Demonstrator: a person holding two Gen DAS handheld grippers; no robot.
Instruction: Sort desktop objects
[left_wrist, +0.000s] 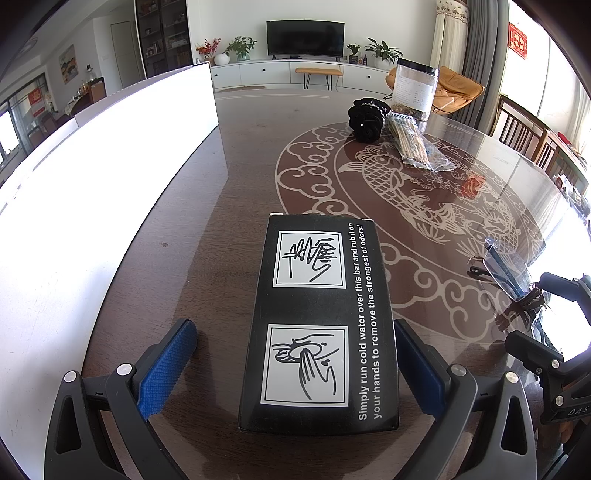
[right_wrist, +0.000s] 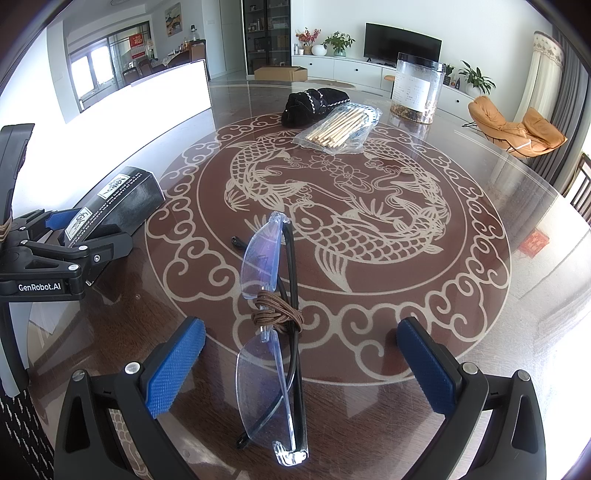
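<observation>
A black box (left_wrist: 319, 321) with white hand-washing pictures lies flat on the table between the open blue-padded fingers of my left gripper (left_wrist: 295, 369); the right pad sits close to its side, the left pad stands apart. The box also shows in the right wrist view (right_wrist: 118, 201), with the left gripper (right_wrist: 70, 240) around it. Folded clear glasses (right_wrist: 275, 332) tied with a brown cord lie between the open fingers of my right gripper (right_wrist: 301, 365), touching neither. They show in the left wrist view (left_wrist: 511, 271) beside the right gripper (left_wrist: 546, 325).
A bag of wooden sticks (right_wrist: 341, 127), a black fabric piece (right_wrist: 314, 101) and a clear plastic jar (right_wrist: 415, 88) stand at the far side of the round glass-topped table (right_wrist: 461, 295). A bright white box (left_wrist: 92, 192) lies along the left edge.
</observation>
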